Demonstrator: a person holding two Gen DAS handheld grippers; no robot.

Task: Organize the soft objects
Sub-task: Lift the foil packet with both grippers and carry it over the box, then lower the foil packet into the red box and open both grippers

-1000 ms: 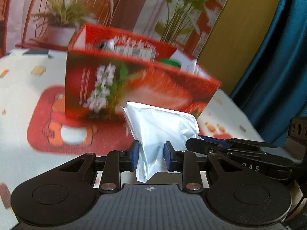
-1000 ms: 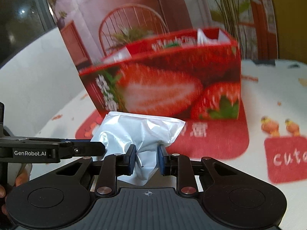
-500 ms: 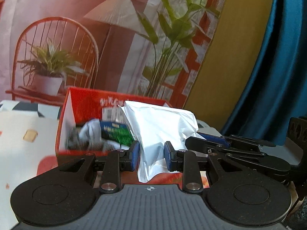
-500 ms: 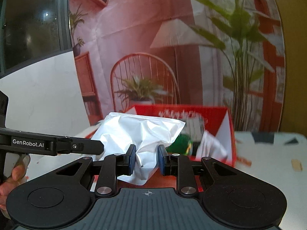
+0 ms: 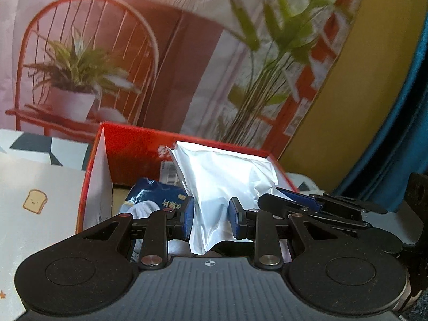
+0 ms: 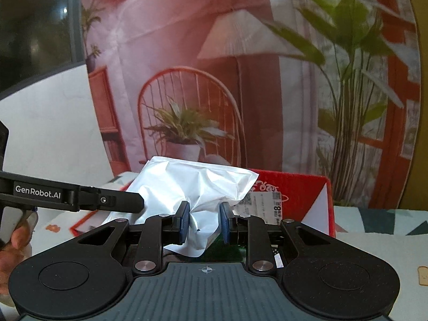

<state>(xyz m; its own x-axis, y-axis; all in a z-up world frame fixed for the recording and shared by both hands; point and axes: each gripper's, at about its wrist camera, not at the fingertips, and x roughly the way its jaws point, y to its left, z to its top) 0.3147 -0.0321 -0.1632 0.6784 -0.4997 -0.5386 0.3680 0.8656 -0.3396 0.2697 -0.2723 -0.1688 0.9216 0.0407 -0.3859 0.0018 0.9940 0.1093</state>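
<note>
Both tongs grip the white pouch (image 5: 222, 184): my left gripper (image 5: 210, 220) and right gripper (image 6: 204, 222) pinch its lower corners above the open red box (image 5: 133, 144). Below it a blue packet (image 5: 157, 195) fills the left side, near the rim.

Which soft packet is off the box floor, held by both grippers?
The crinkled silver foil pouch, pinched by the left gripper and right gripper; the blue-and-white packet lies inside the red box.

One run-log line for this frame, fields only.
left gripper: shut on silver pouch | right gripper: shut on silver pouch | pouch: over open red box | release: not yet
</note>
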